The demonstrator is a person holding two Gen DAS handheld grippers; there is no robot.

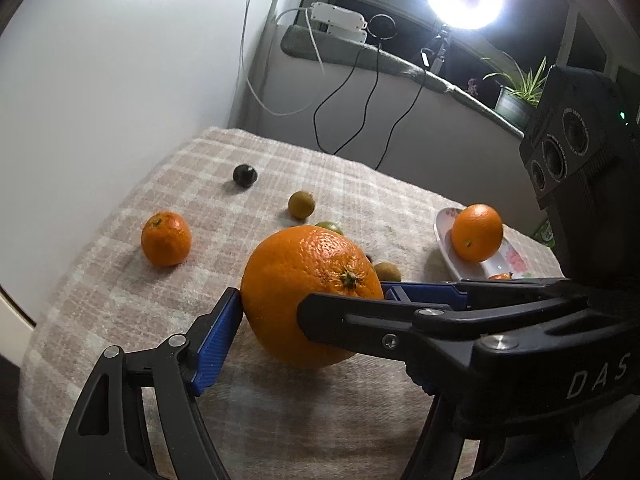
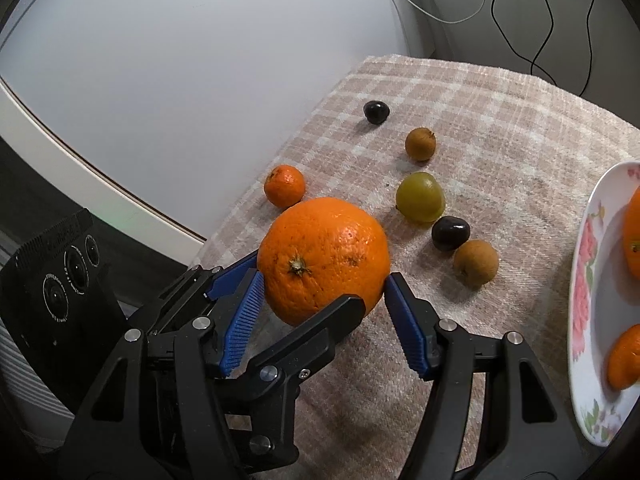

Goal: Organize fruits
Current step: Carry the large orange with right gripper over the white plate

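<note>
Over the checked cloth (image 2: 500,120), left of the flowered plate (image 2: 592,280), the large orange (image 2: 324,256) is gripped by both tools, apparently mid-handover. The left gripper (image 1: 312,304) spans it with wide jaws; the right gripper (image 2: 324,284) has both pads against its sides. Next, I judge, the left must let go so the right can carry it to the plate, clear of the small tangerine (image 2: 284,185).

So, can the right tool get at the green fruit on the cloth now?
Probably not yet: the right tool is closed on the big orange, and the green fruit lies just beyond that orange.
</note>
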